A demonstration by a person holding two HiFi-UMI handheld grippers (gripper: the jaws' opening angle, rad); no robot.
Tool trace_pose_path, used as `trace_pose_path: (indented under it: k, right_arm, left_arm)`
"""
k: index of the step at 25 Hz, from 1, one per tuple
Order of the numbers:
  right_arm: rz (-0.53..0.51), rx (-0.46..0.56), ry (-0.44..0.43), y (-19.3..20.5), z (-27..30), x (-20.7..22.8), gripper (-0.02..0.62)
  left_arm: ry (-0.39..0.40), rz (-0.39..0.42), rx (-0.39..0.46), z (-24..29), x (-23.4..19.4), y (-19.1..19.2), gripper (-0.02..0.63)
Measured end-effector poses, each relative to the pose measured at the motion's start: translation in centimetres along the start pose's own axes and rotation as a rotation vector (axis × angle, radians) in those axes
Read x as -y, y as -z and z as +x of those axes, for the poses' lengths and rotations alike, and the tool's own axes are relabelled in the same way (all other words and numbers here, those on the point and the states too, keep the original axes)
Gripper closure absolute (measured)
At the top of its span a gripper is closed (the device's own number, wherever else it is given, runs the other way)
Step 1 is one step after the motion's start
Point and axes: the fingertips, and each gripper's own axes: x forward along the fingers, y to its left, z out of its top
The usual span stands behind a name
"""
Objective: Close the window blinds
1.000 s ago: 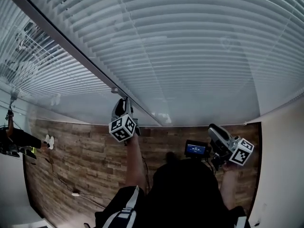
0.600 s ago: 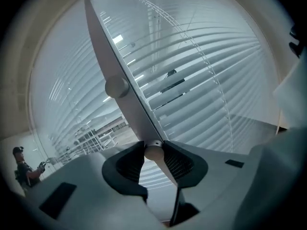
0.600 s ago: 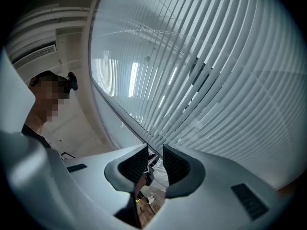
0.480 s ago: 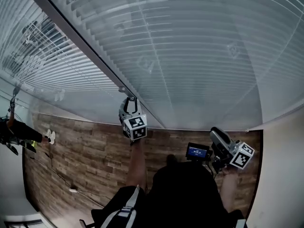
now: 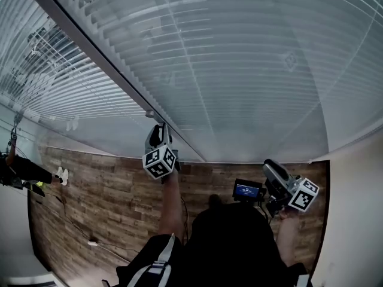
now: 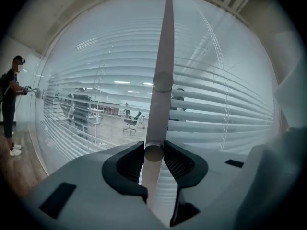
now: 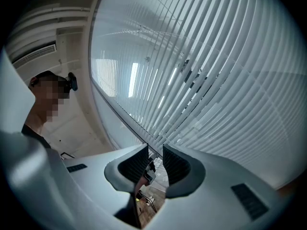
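White slatted window blinds (image 5: 239, 70) fill the glass ahead, with slats partly tilted. In the left gripper view a pale round tilt wand (image 6: 163, 80) hangs in front of the blinds (image 6: 220, 109) and runs down between the jaws. My left gripper (image 6: 154, 152) is raised to the blinds (image 5: 157, 137). Both of its pads touch the wand, and its jaws have just been opening a little with the wand still between them. My right gripper (image 5: 272, 167) is held low at the right, away from the blinds (image 7: 201, 80). It (image 7: 155, 159) is open with nothing between its fingers.
A dark window frame bar (image 5: 108, 70) runs diagonally between two blind panels. Wood-plank floor (image 5: 108, 208) lies below and a pale wall (image 5: 356, 220) stands at the right. A second person (image 6: 12, 104) is at the far left window. A small lit screen (image 5: 247, 189) sits by my right gripper.
The left gripper has shifted slightly to the right and back while staying on the wand. The right gripper has not moved.
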Motion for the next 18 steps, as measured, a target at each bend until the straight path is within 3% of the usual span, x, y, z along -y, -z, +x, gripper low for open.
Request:
trace_pose_path:
  k: [3,7,10,18]
  right_arm:
    - [0.001,0.002,0.004,-0.1,0.2,-0.3,0.497]
    - [0.005,0.007,0.008,0.1,0.0,0.0,0.497]
    - [0.010,0.005,0.008,0.3,-0.1,0.3,0.497]
    - [0.013,0.006,-0.002,0.3,0.2,0.3,0.497]
  left_arm:
    - [-0.038,0.131,-0.028,0.1,0.0,0.0,0.468]
    - [-0.126,0.447,-0.064,0.6,0.0,0.8,0.468]
    - [-0.183,0.616,-0.092,0.8,0.2,1.3,0.468]
    - [-0.241,0.789,-0.118,1.0,0.1,1.5,0.468]
